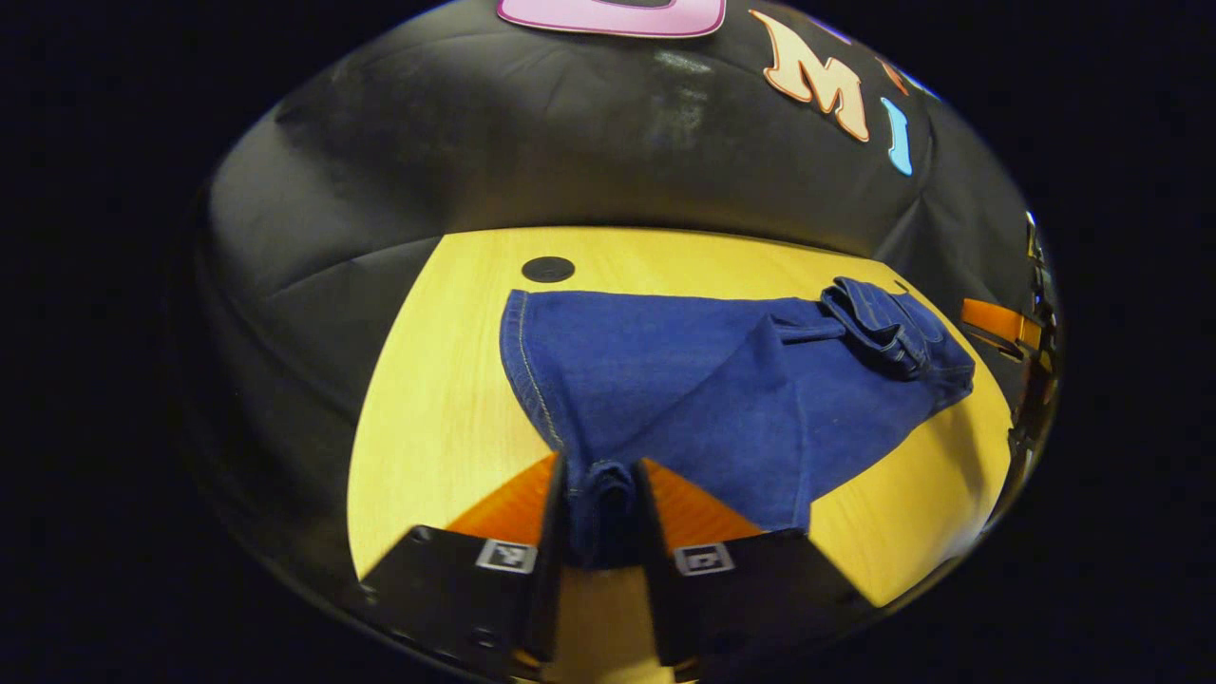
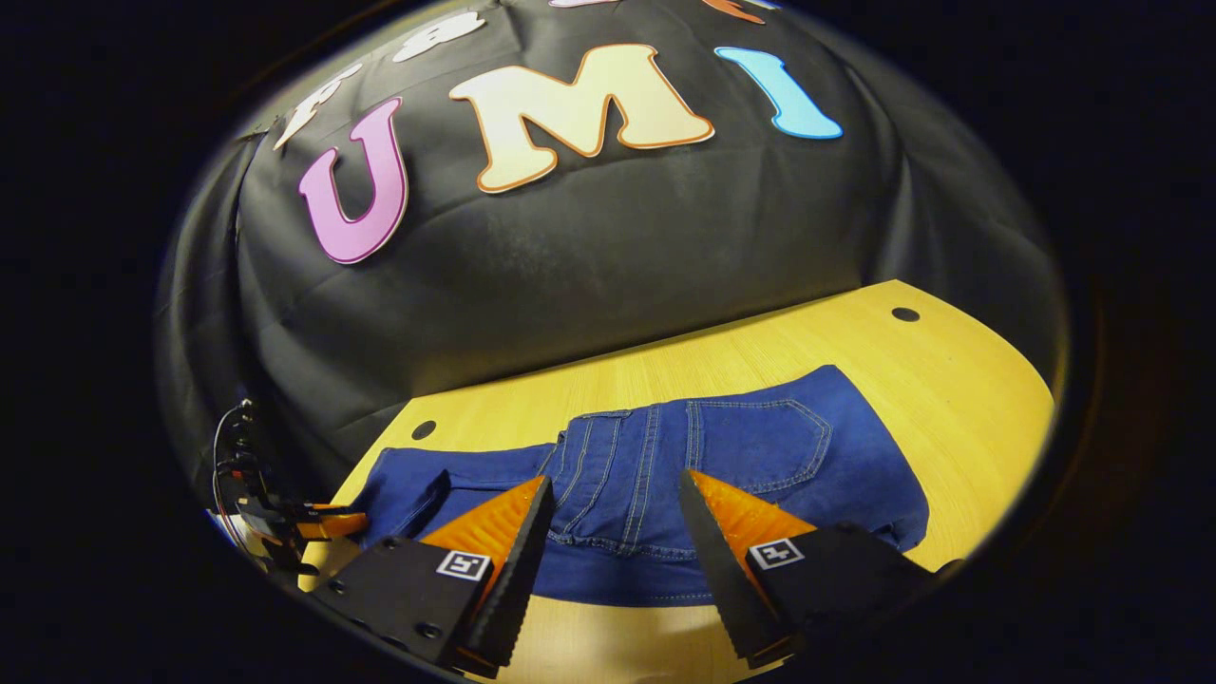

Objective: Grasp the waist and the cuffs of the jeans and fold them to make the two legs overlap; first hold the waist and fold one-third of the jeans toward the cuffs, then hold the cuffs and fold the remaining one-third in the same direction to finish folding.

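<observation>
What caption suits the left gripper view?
Left hand-held gripper shut on a bunched cuff of the jeans lying on the wooden table.

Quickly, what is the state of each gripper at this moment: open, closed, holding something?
Left gripper: closed on a bunch of the jeans at the leg end.
Right gripper: open, above the waist end of the jeans, holding nothing.

Jeans (image 2: 760,446) being seen as matt denim cloth, seams stitched. Table (image 1: 446,380) being shown as smooth light wood, slightly glossy. Booth wall (image 2: 617,228) being rendered as matt creased cloth.
</observation>
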The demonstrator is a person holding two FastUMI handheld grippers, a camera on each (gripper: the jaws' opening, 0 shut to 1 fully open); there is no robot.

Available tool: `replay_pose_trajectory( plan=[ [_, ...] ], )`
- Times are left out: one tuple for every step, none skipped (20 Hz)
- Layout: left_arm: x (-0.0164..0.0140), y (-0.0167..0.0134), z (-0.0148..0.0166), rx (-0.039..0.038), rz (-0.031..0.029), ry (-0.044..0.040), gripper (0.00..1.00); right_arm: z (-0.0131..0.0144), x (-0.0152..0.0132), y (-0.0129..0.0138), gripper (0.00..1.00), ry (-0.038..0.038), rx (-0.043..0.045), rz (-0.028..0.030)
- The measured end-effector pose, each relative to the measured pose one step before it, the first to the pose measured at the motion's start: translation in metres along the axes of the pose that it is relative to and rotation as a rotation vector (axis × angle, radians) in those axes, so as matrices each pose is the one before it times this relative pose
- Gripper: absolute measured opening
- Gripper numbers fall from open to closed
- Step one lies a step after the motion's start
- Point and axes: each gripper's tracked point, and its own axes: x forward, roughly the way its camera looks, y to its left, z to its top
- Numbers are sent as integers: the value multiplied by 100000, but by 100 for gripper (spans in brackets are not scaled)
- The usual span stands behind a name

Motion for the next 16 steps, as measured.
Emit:
replay_pose_trajectory(
  plan=[
    [-392,-151,113,-478,1375,-130,14,-42,-120,-35,83,40,459,399],
    [594,80,66,-141,1825,1141,11,101,-51,-196,83,225,287,34],
    [-38,-8,34,-163,1322,1468,4,185,-276,-100,83,-96,56,77],
    [-70,-189,263,-175,193,75,1,454,-282,-157,83,-469,-552,77],
    [-357,-555,344,-1524,-2213,158,0,698,-315,-86,83,-1374,-719,541],
    [-255,-845,978,-3094,-2918,-3200,0,806,-497,-58,83,-1704,-495,793],
    [-649,-1263,812,-3846,-3382,-2029,0,780,-298,-228,83,-1269,-250,373],
    [-758,-1355,1901,-3455,-2762,-5221,0,567,-427,-298,83,-1227,279,559],
    [-1080,-1301,1565,-656,-1402,-3475,0,793,-408,-261,83,-1293,512,757],
    [-476,-1298,1312,-326,-1567,-3012,0,640,-546,-301,83,-936,522,749],
    [-522,-1295,820,-192,-1031,-2111,0,611,-497,-404,83,-797,448,566],
    [-169,-1374,523,51,-1675,-654,0,603,-595,-377,83,-854,475,680],
    [-114,-1430,881,46,-1175,-2366,0,696,-485,-477,83,-1105,246,330],
    [-29,-1492,444,813,-1075,89,0,650,-570,-538,83,-886,275,136],
    [275,-1210,788,644,-2,-2172,0,590,-527,-648,83,-846,392,80],
    [258,-1495,82,710,-765,341,0,511,-715,-693,83,-562,576,-73]
  ],
)
